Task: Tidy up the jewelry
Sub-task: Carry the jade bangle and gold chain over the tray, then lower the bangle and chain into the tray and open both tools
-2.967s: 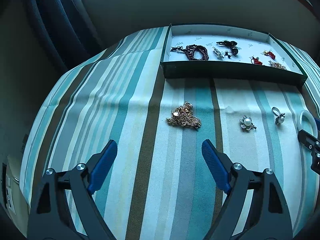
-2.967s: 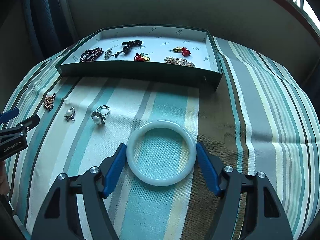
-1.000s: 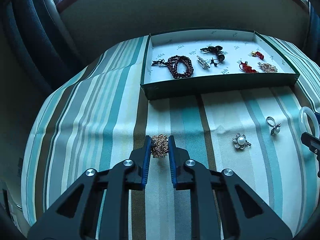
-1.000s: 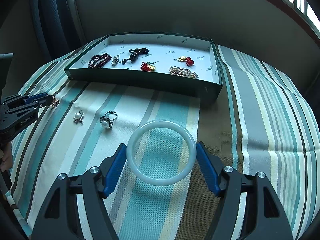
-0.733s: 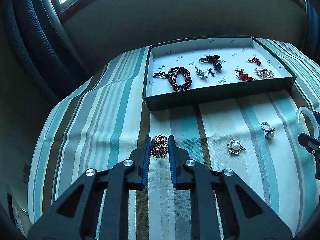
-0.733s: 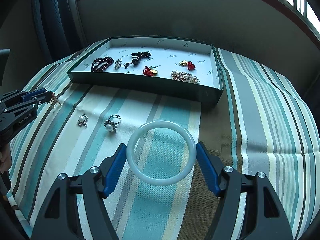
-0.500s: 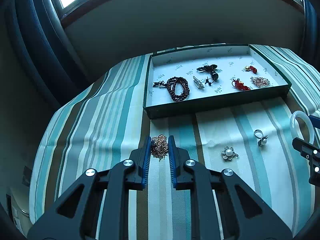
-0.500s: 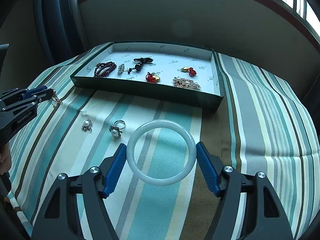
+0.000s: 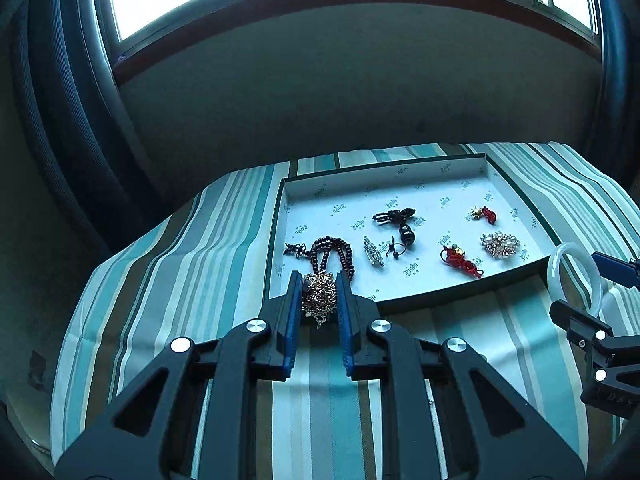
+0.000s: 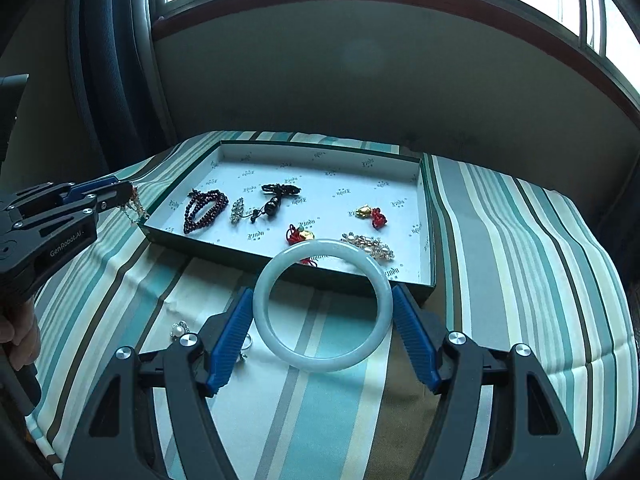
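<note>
The gold chain bundle (image 9: pixel 319 295) is pinched between the blue pads of the left gripper (image 9: pixel 319 300), whose jaws stand nearly together with only the bunched chain between them. In the left wrist view it hangs at the near left corner of the green tray (image 9: pixel 516 280), in line with the tray's near wall; in the right wrist view the same chain (image 10: pixel 134 205) dangles off the gripper tips just outside the tray's left edge, above the striped cloth (image 10: pixel 520 264).

The pale jade bangle (image 10: pixel 323 307) sits across the right gripper (image 10: pixel 323 320), its jaws spread wide and each blue pad touching the ring's outer rim. The bangle is raised in front of the tray's near wall, toward the right half.

Inside the tray, the dark bead bracelet (image 9: pixel 332 254) lies nearest the left wall, with bare paper lining to its near left. Rightward come a small silver brooch (image 9: pixel 374 251), a black knotted cord with a bead (image 9: pixel 400 222), two red-and-gold charms (image 9: pixel 460 258) and a pearl cluster (image 9: pixel 500 244) near the right wall. The far strip of the tray floor is bare all the way across.

On the cloth near the right gripper's left finger lie a pearl flower piece (image 10: pixel 179 328) and a ring (image 10: pixel 245 344), the ring partly hidden. A hand (image 10: pixel 18 338) grips the left tool's handle at the left edge.
</note>
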